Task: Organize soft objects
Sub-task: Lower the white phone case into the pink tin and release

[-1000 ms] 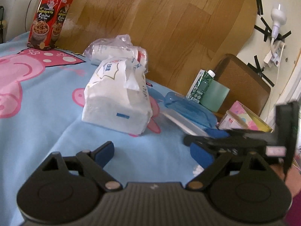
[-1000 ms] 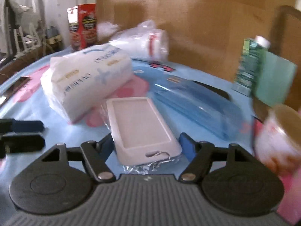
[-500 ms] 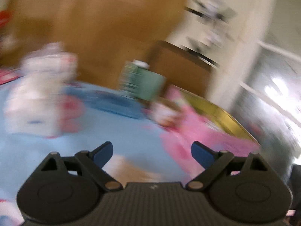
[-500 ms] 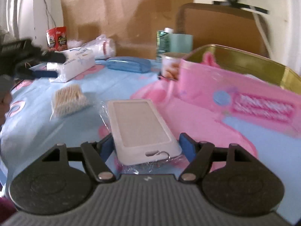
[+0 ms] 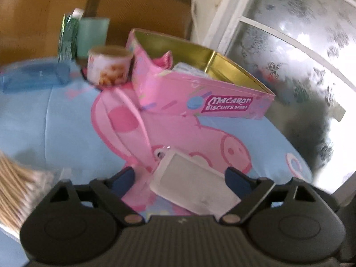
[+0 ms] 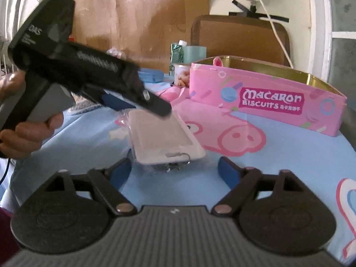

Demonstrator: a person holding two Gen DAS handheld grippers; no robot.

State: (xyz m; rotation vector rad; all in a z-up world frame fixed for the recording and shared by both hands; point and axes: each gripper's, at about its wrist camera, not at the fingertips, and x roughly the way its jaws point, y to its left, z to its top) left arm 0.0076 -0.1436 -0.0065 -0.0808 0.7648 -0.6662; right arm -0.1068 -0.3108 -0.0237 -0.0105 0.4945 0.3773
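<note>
Phone case (image 6: 165,139), soft, white, plastic-wrapped, seen between parted fingers of right gripper (image 6: 174,170), apparently released. Far end overlapped by left gripper (image 6: 124,101); left view shows case (image 5: 193,189) between spread fingers, grip not confirmed. Handover judged underway. Next: left closure, then carry to open Macaron Biscuits tin (image 6: 267,95) near cloth-covered table's far right edge.
</note>
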